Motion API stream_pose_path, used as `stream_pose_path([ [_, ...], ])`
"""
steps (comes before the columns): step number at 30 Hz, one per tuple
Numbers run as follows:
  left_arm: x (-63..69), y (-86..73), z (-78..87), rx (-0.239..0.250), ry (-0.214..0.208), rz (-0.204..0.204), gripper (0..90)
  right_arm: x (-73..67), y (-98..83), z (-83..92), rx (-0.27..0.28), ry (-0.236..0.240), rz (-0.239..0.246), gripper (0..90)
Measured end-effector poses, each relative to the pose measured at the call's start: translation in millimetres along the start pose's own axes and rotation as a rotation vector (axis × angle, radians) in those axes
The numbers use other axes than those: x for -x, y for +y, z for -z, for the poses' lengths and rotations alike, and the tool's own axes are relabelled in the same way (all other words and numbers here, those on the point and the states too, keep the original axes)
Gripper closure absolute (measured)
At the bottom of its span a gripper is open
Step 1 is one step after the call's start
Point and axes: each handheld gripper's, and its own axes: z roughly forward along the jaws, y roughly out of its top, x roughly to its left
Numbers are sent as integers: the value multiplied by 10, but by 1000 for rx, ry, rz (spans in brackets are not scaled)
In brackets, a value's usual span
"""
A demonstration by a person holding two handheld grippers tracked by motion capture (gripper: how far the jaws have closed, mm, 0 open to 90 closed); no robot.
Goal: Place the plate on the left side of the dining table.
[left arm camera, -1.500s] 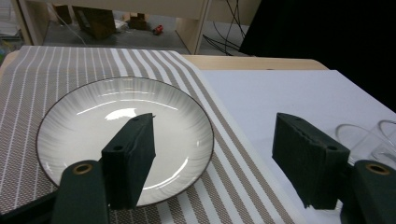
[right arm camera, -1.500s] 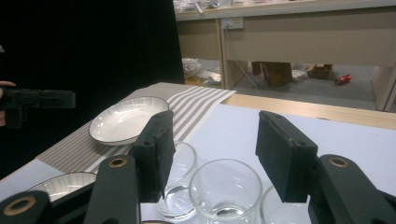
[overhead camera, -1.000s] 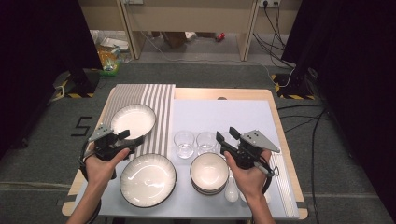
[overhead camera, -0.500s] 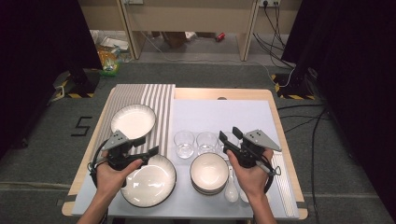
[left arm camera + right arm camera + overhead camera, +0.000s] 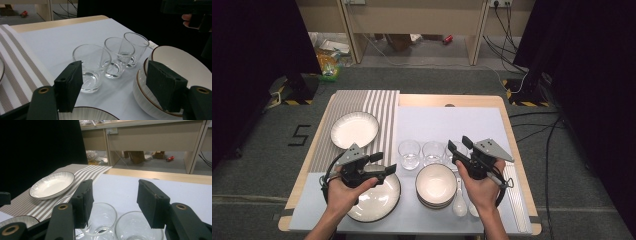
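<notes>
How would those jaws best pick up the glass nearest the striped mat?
Probably by the rim and upper wall of the leftmost glass, coming from above or from its open left side. It stands upright, mouth up, and a second glass stands close on its right, so the mat side looks freest for the left gripper.

The left hand-held gripper (image 5: 384, 164) has moved across the table (image 5: 447, 101), from the table's left edge toward the middle. One second ago it was beside the near white round plate with the dark rim (image 5: 377, 202); now its open black jaws stand over the far edge of this plate and point toward the row of three clear drinking glasses (image 5: 410, 153). The person's left hand (image 5: 346, 187) now covers the left part of the plate.
</notes>
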Motion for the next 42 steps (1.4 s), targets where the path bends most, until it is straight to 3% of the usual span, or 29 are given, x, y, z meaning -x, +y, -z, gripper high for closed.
stream_pose_path([
  [9, 102, 11, -116, -23, -27, -24, 291, 7, 0, 2, 3, -1, -2, 470],
  [28, 249, 92, -324, -33, -82, -34, 291, 22, 2, 9, 3, -5, -9, 470],
  [42, 311, 149, -491, -47, -122, -37, 291, 132, -4, 31, 9, -26, -15, 470],
])
